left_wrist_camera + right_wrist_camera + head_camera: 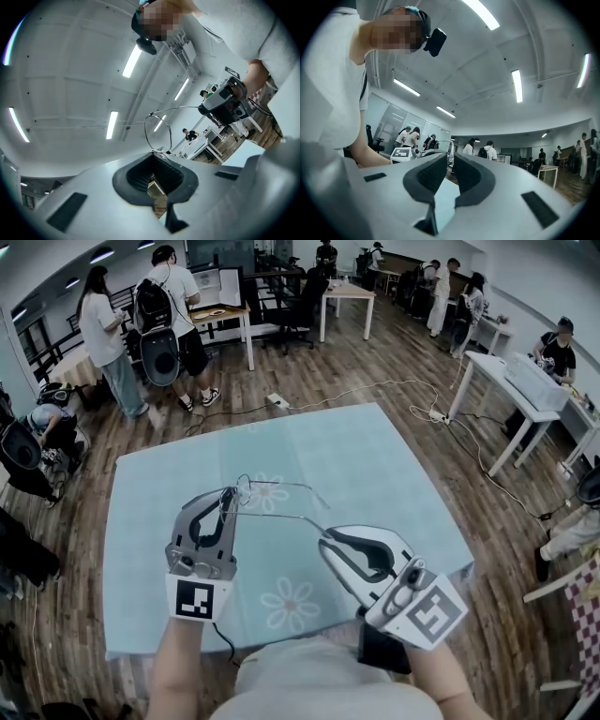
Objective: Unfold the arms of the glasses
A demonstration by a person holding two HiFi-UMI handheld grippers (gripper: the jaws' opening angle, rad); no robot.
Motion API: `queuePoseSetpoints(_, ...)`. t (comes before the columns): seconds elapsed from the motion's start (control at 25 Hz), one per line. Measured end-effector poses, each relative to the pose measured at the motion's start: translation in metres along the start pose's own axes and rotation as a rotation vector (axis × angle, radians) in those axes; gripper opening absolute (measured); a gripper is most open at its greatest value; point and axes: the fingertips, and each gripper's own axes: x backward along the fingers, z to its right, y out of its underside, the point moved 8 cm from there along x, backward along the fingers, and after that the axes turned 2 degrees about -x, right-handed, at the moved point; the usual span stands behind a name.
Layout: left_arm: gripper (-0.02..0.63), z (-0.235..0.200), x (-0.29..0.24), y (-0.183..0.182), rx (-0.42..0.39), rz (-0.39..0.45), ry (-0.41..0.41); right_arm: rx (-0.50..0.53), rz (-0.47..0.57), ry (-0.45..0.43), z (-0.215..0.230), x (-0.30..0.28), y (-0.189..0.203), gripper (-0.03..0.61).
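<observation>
Left gripper (228, 499): jaws pressed together on the front frame of the glasses (272, 502); in the left gripper view the pads (165, 172) meet at the tips, with the wire rim standing just above them.
Left marker cube (200, 598): at the near end of the left gripper, by the person's forearm.
Glasses, location: held in the air between the 2 grippers, over the middle of the table; thin wire frame, seen against the ceiling in the left gripper view (157, 131).
Lens ring (246, 491): 1 ring shows plainly, just beside the left jaw tips.
Far arm (305, 491): runs right from the frame and ends free, hooked downward.
Near arm (281, 518): runs right from the frame, straight to the right jaw tips.
Right gripper (325, 535): jaws nearly together, pinching the end of the near arm; only a narrow slit shows between its pads (433, 176).
Right marker cube (433, 612): at the near end of the right gripper.
Table (394, 474): covered by a pale blue cloth with a flower print.
Surroundings: wooden floor (309, 381), several people standing at desks beyond.
</observation>
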Motion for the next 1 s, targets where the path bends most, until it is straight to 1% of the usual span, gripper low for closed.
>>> queuePoseSetpoints(0.2, 0.008, -0.001, 0.001, -0.001, -0.001, 0.005, 0.005, -0.008, 0.003, 0.007, 0.003, 0.001, -0.001, 0.040)
queuePoseSetpoints(0.24, 0.008, -0.001, 0.001, -0.001, 0.000, 0.007, 0.004, -0.011, 0.006, 0.007, 0.003, 0.001, -0.002, 0.048)
queuePoseSetpoints(0.32, 0.008, -0.002, 0.001, -0.002, 0.004, 0.011, 0.000, -0.013, 0.009, 0.008, 0.004, 0.002, -0.003, 0.091)
queuePoseSetpoints(0.56, 0.008, -0.012, 0.009, 0.003, 0.015, 0.020, -0.009, -0.014, -0.002, 0.043, 0.004, -0.001, -0.001, 0.112)
queuePoseSetpoints(0.8, 0.008, -0.011, 0.009, 0.000, 0.003, 0.022, -0.008, 0.013, -0.034, 0.086, 0.017, 0.009, 0.004, 0.115)
queuePoseSetpoints(1.0, 0.008, -0.006, 0.006, -0.005, -0.014, 0.026, -0.004, 0.013, -0.035, 0.093, 0.020, 0.013, 0.003, 0.117)
